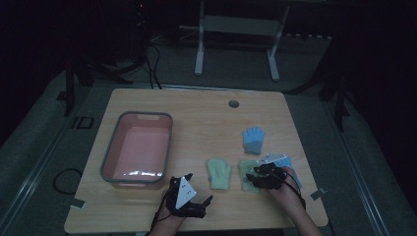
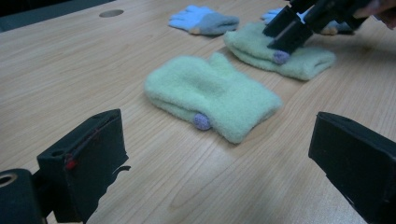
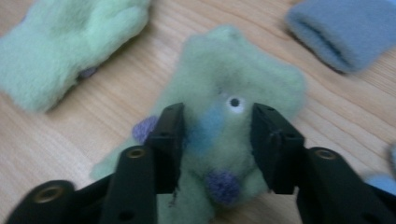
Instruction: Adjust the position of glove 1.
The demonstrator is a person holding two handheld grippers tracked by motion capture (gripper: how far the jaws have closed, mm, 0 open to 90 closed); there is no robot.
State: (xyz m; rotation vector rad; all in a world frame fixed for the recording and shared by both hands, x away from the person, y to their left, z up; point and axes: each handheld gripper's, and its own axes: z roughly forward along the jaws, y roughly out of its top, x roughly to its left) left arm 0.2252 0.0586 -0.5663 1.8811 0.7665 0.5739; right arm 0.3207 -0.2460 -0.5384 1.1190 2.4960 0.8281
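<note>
Two pale green mittens lie side by side at the table's front right. My right gripper (image 1: pixel 255 174) is lowered over the right-hand mitten (image 3: pixel 243 74). Its jaws stand apart on either side of the mitten's middle, and I see no squeeze on the fabric. From the left gripper view the right gripper (image 2: pixel 285 39) touches down on that mitten (image 2: pixel 303 63). The left-hand mitten (image 2: pixel 210 95) rests flat, a small purple knob on its edge. My left gripper (image 2: pixel 219 163) hovers near the front edge, jaws wide open with nothing between them, pointing at that mitten (image 1: pixel 219 173).
A blue glove with a grey cuff (image 1: pixel 253 139) lies behind the mittens. Another blue glove (image 1: pixel 284 161) lies just right of my right gripper. A pink tub with a grey rim (image 1: pixel 110 147) stands at the left. A round cable hole (image 1: pixel 233 103) is at the back.
</note>
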